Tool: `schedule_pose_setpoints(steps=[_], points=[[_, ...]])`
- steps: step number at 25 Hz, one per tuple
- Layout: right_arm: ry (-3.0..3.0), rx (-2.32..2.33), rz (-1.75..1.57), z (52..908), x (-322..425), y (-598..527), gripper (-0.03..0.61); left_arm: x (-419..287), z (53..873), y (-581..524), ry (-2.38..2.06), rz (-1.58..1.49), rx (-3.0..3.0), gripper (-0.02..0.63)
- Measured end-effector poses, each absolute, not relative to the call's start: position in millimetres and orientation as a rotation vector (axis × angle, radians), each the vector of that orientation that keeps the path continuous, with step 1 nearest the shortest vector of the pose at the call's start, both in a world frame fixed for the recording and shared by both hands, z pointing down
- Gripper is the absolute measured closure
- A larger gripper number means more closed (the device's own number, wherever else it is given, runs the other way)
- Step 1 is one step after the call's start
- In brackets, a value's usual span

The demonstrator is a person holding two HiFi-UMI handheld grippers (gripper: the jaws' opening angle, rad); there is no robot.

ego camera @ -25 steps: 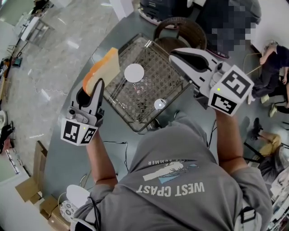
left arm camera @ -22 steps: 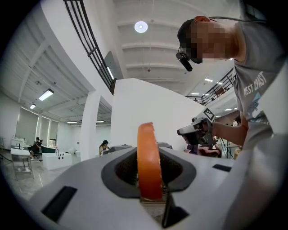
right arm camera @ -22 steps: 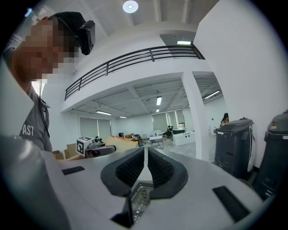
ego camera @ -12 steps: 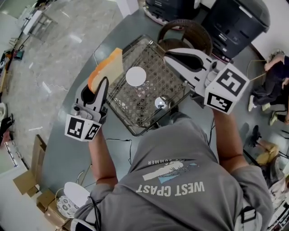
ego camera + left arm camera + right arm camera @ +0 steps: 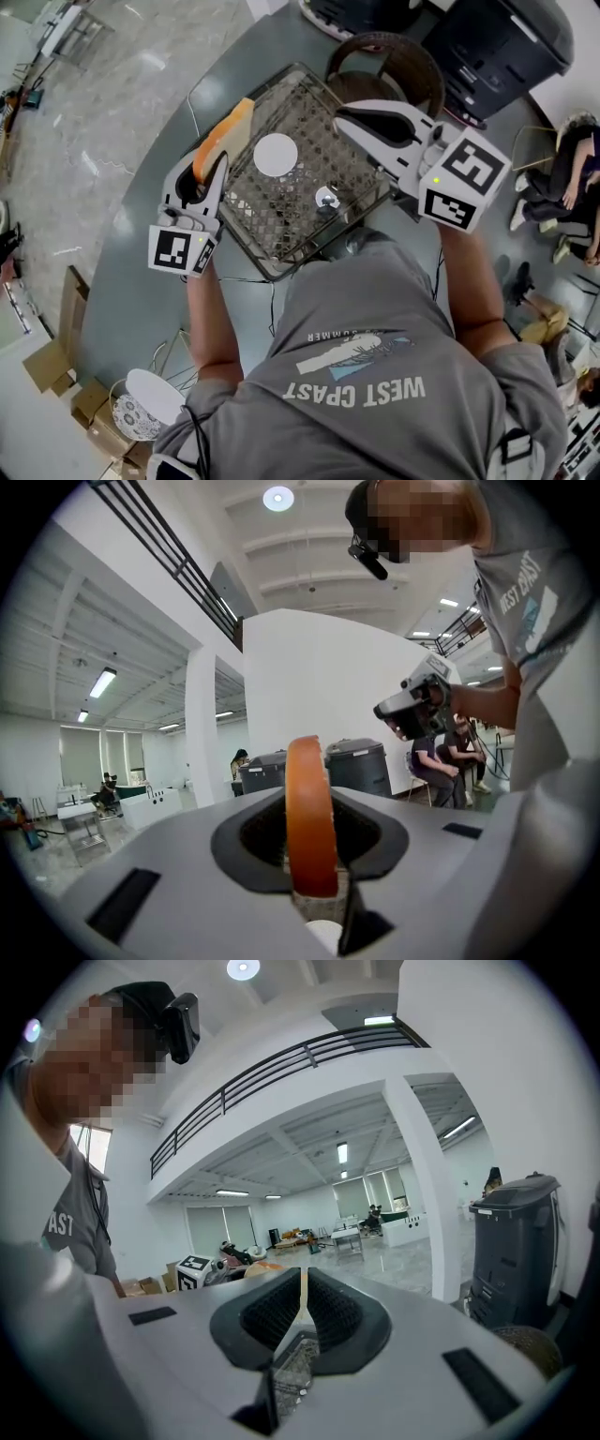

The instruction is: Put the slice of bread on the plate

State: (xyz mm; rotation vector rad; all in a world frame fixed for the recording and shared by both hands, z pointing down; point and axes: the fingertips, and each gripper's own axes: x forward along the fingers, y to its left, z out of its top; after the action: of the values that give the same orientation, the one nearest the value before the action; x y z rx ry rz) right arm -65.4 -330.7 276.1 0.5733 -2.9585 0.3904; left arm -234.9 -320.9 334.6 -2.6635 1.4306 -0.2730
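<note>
A slice of bread (image 5: 226, 134) with an orange-brown crust stands on edge in my left gripper (image 5: 214, 161), which is shut on it at the left rim of a wire tray (image 5: 281, 239). In the left gripper view the bread (image 5: 310, 808) rises upright between the jaws of that gripper (image 5: 313, 869). A small white round plate (image 5: 276, 155) lies on the tray, just right of the bread. My right gripper (image 5: 343, 112) hovers over the tray's far right corner, with its jaws together and nothing in them (image 5: 302, 1286).
A small shiny round object (image 5: 325, 197) lies on the tray near its right edge. A wicker basket (image 5: 412, 66) and black bins (image 5: 497, 37) stand beyond the grey table (image 5: 141, 309). Cables trail by the tray. Cardboard boxes (image 5: 42, 361) sit on the floor at the left.
My left gripper has come down and nearer to the tray's left rim with the bread in it. The right gripper has shifted slightly over the tray's right side.
</note>
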Motion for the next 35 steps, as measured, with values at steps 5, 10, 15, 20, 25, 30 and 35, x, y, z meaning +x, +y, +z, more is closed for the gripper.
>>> schedule_pose_setpoints(steps=[5,10,15,20,25,30,35], points=[[-2.931,0.559,0.427,291.5,-58.8,-348.8,0.569,-234.1,380.1,-344.7,1.462,-0.437,-2.630,0.514],[-2.901,0.564,0.464,307.9,-54.3,-360.5,0.569,-235.5,427.6,-362.3,1.449,-0.604,-2.583,0.514],[-2.870,0.578,0.495,322.3,-48.9,-367.6,0.569,-234.2,474.4,-375.3,1.425,-0.758,-2.565,0.514],[-2.836,0.590,0.526,335.2,-41.0,-374.9,0.569,-235.9,517.0,-390.5,1.430,-0.840,-2.550,0.514],[-2.807,0.589,0.548,349.1,-34.7,-383.8,0.569,-237.3,561.0,-404.7,1.413,-0.953,-2.509,0.512],[-2.782,0.577,0.569,362.2,-30.1,-390.9,0.569,-235.3,603.8,-413.6,1.377,-1.092,-2.457,0.512],[-2.758,0.562,0.594,374.4,-32.0,-397.9,0.569,-233.2,633.9,-423.2,1.345,-1.191,-2.387,0.512]])
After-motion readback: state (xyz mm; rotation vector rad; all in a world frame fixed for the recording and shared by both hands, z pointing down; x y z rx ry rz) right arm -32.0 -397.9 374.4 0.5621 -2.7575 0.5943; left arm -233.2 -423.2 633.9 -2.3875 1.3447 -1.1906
